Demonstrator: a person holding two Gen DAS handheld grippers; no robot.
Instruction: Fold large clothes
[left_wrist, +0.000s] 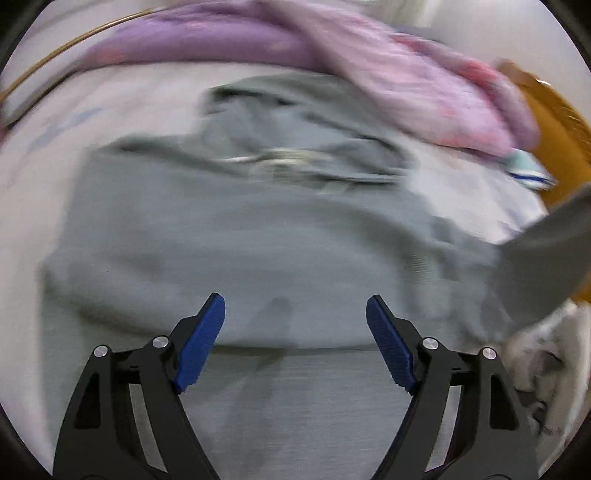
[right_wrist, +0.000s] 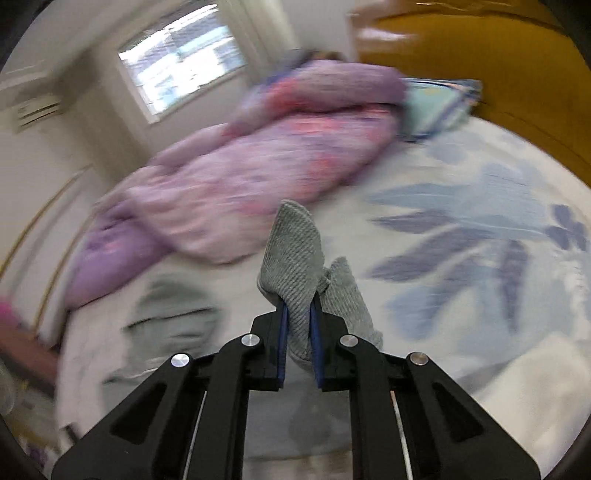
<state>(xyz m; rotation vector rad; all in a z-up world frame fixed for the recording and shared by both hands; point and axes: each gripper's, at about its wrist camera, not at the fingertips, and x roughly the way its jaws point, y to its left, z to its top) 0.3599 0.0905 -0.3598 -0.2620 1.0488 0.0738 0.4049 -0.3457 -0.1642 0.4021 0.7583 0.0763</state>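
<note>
My left gripper (left_wrist: 295, 314) points steeply downward, its blue pads spread wide with nothing between them. My right gripper (right_wrist: 298, 314) tilts down less steeply, pads clamped on grey cloth (right_wrist: 293, 254).

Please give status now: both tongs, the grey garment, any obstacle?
Left tongs open, over grey garment. Right tongs shut on its corner. Purple quilt beside it, no obstacle.

A home bedroom. A bed (right_wrist: 480, 177) with a floral sheet carries a bunched purple quilt (right_wrist: 240, 177) and a pillow (right_wrist: 436, 107). A window (right_wrist: 181, 55) sits in the pale wall.
</note>
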